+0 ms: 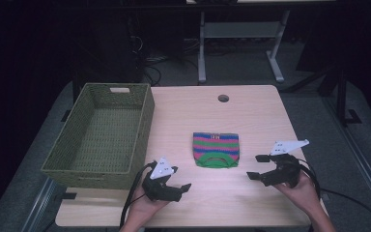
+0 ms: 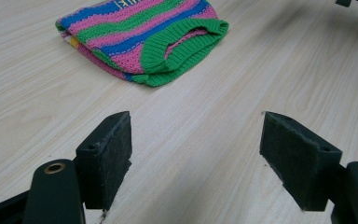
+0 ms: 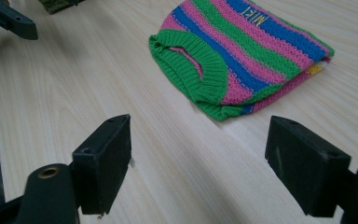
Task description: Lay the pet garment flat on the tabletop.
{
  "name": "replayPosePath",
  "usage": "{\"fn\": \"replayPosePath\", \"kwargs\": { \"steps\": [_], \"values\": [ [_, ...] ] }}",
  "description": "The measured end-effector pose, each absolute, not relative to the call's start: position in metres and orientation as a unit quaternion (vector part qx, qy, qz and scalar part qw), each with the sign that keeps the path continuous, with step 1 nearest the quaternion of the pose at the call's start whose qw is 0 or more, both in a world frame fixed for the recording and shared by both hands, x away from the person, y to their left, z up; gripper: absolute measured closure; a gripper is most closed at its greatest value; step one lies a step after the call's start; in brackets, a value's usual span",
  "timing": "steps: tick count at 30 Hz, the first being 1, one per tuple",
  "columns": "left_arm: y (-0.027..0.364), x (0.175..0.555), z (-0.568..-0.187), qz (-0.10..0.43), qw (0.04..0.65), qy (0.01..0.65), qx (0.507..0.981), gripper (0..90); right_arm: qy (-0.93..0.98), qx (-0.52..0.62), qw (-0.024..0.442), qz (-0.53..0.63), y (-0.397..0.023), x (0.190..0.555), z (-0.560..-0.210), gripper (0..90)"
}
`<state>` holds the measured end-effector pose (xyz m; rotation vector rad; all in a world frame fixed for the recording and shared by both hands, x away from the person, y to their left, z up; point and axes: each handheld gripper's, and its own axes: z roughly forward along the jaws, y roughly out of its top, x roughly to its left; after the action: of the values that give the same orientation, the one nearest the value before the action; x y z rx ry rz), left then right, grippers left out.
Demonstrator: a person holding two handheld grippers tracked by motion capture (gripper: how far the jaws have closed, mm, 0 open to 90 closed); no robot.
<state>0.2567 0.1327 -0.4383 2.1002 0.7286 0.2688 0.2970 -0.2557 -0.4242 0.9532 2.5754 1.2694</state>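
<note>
A folded knitted sweater (image 1: 216,149), striped in pink, green and blue with a green ribbed collar, lies flat on the pale wooden table (image 1: 251,111), and the person's two tools wait on either side of its near edge without touching it. The left gripper (image 1: 182,179) sits low over the wood, near the sweater's near left corner but apart from it, its jaws spread wide with only bare tabletop between them; in the left gripper view the sweater (image 2: 142,39) lies ahead and a little to the left of those jaws, collar opening turned toward them. The right gripper (image 1: 256,166) hangs on the other side, near the sweater's near right corner, also released, jaws well apart and holding nothing; in the right gripper view the sweater (image 3: 242,56) lies ahead between the jaw lines, somewhat to the right. Small yellow letters are stitched into a blue stripe near the far fold; from the right gripper view they look like "MEI", though I cannot read them with certainty. Beyond the left gripper, on its outer side, stands an olive-green woven basket (image 1: 145,121) with a handle slot in its far wall, well apart from the sweater.
</note>
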Motion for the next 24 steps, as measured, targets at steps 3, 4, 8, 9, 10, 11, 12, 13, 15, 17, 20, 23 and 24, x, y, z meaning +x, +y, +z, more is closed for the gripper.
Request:
{"fn": "replayPosePath", "kwargs": {
  "steps": [3, 4, 8, 9, 10, 11, 12, 13, 15, 17, 20, 23, 24],
  "values": [
    [0.133, 0.257, -0.438, 0.108, 0.436, 0.291, 0.845, 24.7, 0.853, 0.312, 0.051, 0.415, -0.250, 0.302, -0.422, 21.9],
    [0.132, 0.257, -0.438, 0.109, 0.435, 0.291, 0.845, 24.7, 0.855, 0.309, 0.052, 0.413, -0.248, 0.303, -0.422, 22.0],
    [0.130, 0.258, -0.437, 0.107, 0.439, 0.291, 0.843, 24.8, 0.858, 0.306, 0.049, 0.410, -0.244, 0.309, -0.420, 22.1],
    [0.130, 0.258, -0.438, 0.107, 0.439, 0.290, 0.844, 24.8, 0.858, 0.306, 0.050, 0.411, -0.242, 0.311, -0.418, 22.1],
    [0.130, 0.258, -0.438, 0.107, 0.439, 0.290, 0.844, 24.7, 0.858, 0.306, 0.050, 0.411, -0.242, 0.311, -0.418, 22.1],
    [0.130, 0.258, -0.438, 0.106, 0.439, 0.289, 0.844, 24.7, 0.858, 0.305, 0.049, 0.410, -0.241, 0.312, -0.417, 22.1],
    [0.130, 0.259, -0.439, 0.104, 0.437, 0.289, 0.845, 24.8, 0.858, 0.304, 0.048, 0.410, -0.240, 0.314, -0.415, 22.1],
    [0.130, 0.259, -0.439, 0.104, 0.437, 0.290, 0.845, 24.7, 0.858, 0.303, 0.050, 0.412, -0.239, 0.315, -0.414, 22.3],
    [0.130, 0.258, -0.438, 0.105, 0.439, 0.290, 0.844, 24.8, 0.860, 0.302, 0.048, 0.408, -0.236, 0.319, -0.413, 22.2],
    [0.130, 0.258, -0.438, 0.110, 0.435, 0.291, 0.845, 24.8, 0.861, 0.299, 0.049, 0.409, -0.233, 0.323, -0.412, 22.3],
    [0.132, 0.258, -0.438, 0.108, 0.433, 0.293, 0.845, 24.8, 0.860, 0.297, 0.047, 0.411, -0.227, 0.330, -0.411, 22.5],
    [0.132, 0.258, -0.438, 0.109, 0.437, 0.295, 0.843, 24.8, 0.863, 0.299, 0.041, 0.406, -0.220, 0.335, -0.413, 22.8],
    [0.132, 0.258, -0.437, 0.110, 0.437, 0.295, 0.843, 24.8, 0.864, 0.298, 0.043, 0.404, -0.218, 0.337, -0.414, 22.9]
  ]
}}
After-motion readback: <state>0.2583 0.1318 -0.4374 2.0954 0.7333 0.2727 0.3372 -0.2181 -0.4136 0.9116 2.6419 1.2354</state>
